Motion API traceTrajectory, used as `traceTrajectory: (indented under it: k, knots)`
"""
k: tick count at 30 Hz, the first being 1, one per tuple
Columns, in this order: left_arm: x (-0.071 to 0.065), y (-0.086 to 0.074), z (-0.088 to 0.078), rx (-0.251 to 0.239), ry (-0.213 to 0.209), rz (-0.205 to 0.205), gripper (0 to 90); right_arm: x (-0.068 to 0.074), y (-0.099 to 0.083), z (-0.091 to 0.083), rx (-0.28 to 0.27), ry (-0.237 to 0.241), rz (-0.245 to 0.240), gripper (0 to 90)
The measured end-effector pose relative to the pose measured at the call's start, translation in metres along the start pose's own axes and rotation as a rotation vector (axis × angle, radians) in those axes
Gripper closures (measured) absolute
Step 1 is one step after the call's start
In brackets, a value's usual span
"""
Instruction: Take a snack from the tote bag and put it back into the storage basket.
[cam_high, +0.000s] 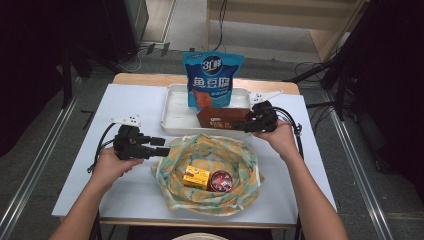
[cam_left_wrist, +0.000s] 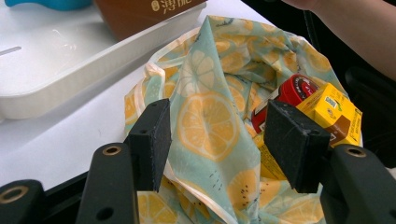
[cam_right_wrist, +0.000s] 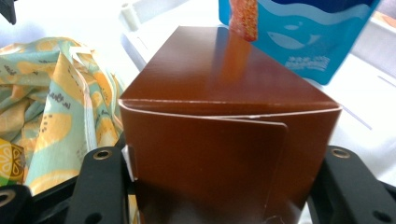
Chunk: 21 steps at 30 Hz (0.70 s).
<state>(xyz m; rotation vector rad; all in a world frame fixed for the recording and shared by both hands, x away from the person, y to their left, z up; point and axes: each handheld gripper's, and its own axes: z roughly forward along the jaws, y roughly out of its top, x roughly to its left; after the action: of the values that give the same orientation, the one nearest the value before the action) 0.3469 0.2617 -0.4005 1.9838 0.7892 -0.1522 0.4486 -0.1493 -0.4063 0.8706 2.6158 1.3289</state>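
— Where is the brown box?
— My right claw is clamped on its end, at the front edge of the white tray, beside the blue pouch.
— And the left claw?
— Its jaws stand apart around the lemon cloth bag's rim on the counter.

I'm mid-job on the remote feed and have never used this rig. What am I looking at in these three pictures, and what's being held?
No robot arm here: a person holds a two-jaw gripper in each hand. The high view looks down on the table from above; the other two pictures come from cameras riding on each gripper, looking along its black jaws.

On the table lie a lemon-print cloth bag with a yellow box and a red round tin inside, and a white tray with a blue snack pouch.

The right gripper clamps a brown box at the tray's near edge. The left gripper is open, with the bag's rim between its jaws.
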Motion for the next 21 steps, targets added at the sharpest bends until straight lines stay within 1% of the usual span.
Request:
traceTrajectory:
  k: [1, 8, 12, 14, 16, 18, 19, 20, 21]
  knots:
    - [0.0, 0.0, 0.0, 0.001, 0.001, -0.001, 42.1, 0.001, 0.002, 0.005, -0.001, 0.008, -0.001, 43.8]
    - [0.0, 0.0, 0.001, 0.003, 0.0, -0.001, 42.1, 0.002, 0.009, 0.021, 0.007, 0.028, 0.002, 43.8]
    - [0.0, 0.0, 0.001, 0.003, 0.001, 0.001, 42.1, 0.003, 0.014, 0.032, 0.006, 0.035, -0.008, 43.8]
    - [0.0, 0.0, 0.0, 0.003, 0.002, 0.001, 42.1, 0.002, 0.014, 0.035, 0.0, 0.032, -0.015, 43.8]
    - [0.001, 0.0, -0.001, -0.001, 0.004, 0.001, 42.1, 0.001, 0.013, 0.042, -0.009, 0.044, -0.013, 43.6]
    - [0.001, 0.0, -0.001, 0.0, 0.005, 0.002, 42.1, 0.0, 0.012, 0.043, -0.012, 0.044, -0.012, 43.5]
    - [0.001, 0.0, -0.001, 0.001, 0.006, 0.004, 42.1, 0.0, 0.011, 0.045, -0.007, 0.047, -0.003, 43.4]
    - [0.001, 0.0, -0.001, 0.002, 0.006, 0.003, 42.1, -0.002, 0.01, 0.047, -0.01, 0.047, -0.007, 43.3]
    - [0.001, 0.0, -0.001, 0.001, 0.005, 0.004, 42.1, -0.003, 0.008, 0.05, 0.001, 0.047, 0.005, 42.9]
